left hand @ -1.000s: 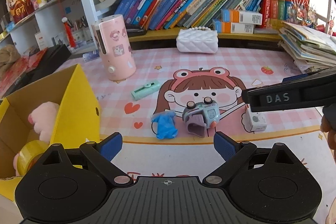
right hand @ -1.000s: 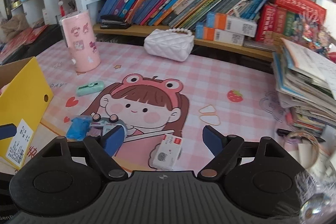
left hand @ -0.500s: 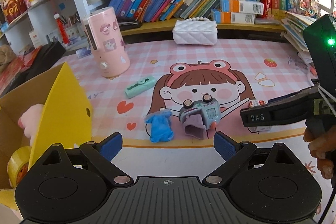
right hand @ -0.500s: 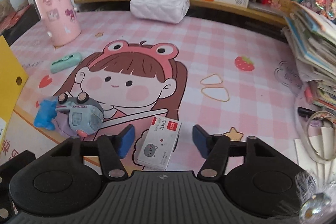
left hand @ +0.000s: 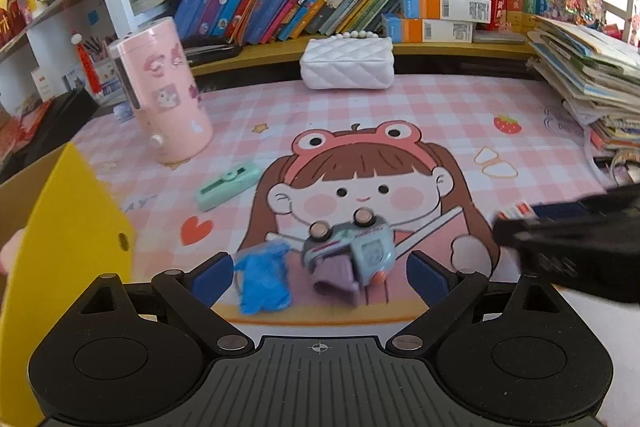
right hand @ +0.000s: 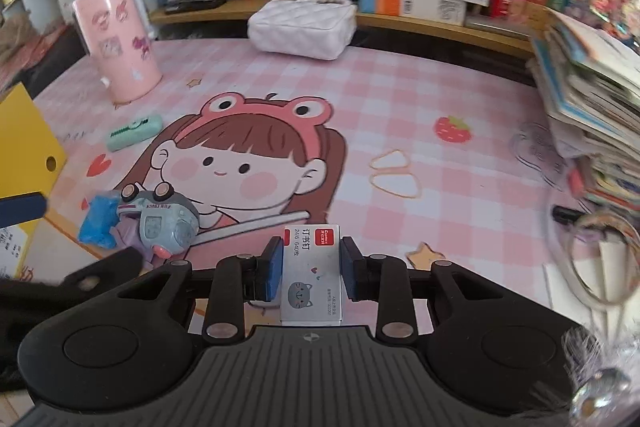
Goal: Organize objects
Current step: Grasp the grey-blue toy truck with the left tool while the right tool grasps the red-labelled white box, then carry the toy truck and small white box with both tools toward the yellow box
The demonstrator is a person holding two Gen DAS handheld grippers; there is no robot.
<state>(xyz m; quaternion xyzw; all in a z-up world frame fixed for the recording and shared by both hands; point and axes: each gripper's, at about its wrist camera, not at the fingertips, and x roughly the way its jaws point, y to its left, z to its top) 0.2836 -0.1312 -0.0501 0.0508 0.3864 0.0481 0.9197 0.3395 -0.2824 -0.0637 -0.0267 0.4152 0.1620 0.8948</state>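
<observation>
A white staple box (right hand: 311, 291) with a red label and a grey cat print lies on the pink mat. My right gripper (right hand: 311, 261) is closing its jaws on it, both blue pads pressed against its long sides. In the left wrist view that gripper is a blurred black shape (left hand: 568, 239) at the right. My left gripper (left hand: 320, 275) stands open low over the mat's front edge. A grey-blue toy truck (left hand: 348, 255) on a purple piece and a crumpled blue item (left hand: 262, 281) lie just ahead between its fingers, untouched.
A yellow cardboard box (left hand: 68, 227) stands at the left. On the mat are a pink cylinder (left hand: 168, 95), a mint green case (left hand: 228, 183) and a white quilted purse (left hand: 346, 63). A leaning stack of books (left hand: 592, 83) fills the right; a bookshelf runs behind.
My right gripper came down over the staple box and closed on it. My left gripper moved forward and lower toward the toy truck, staying open.
</observation>
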